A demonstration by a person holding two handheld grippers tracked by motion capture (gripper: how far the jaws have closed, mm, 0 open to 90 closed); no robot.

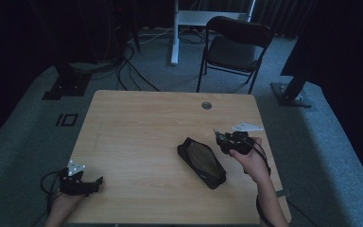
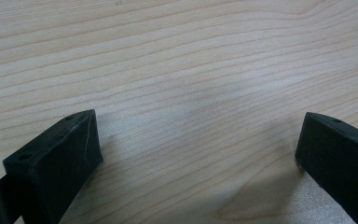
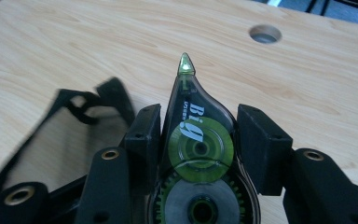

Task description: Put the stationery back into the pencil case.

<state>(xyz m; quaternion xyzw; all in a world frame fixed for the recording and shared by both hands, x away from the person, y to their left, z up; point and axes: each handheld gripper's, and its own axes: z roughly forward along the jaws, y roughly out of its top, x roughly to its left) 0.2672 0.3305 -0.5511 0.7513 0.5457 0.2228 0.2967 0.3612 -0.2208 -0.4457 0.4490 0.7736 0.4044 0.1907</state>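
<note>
A green see-through correction tape roller sits between the jaws of my right gripper, tip pointing away from me, both pads pressed on its sides. In the high view that gripper hangs above the table's right side, just right of a black pouch that lies open on the wood. A blurred black edge of the pouch shows to the left of the jaws. My left gripper rests at the table's front left corner. Its jaws stand wide apart over bare wood, nothing between them.
The wooden table has a round cable hole near its far edge. Behind it stand a black folding chair and a white desk leg. Cables and stand bases lie on the grey carpet at the left and right.
</note>
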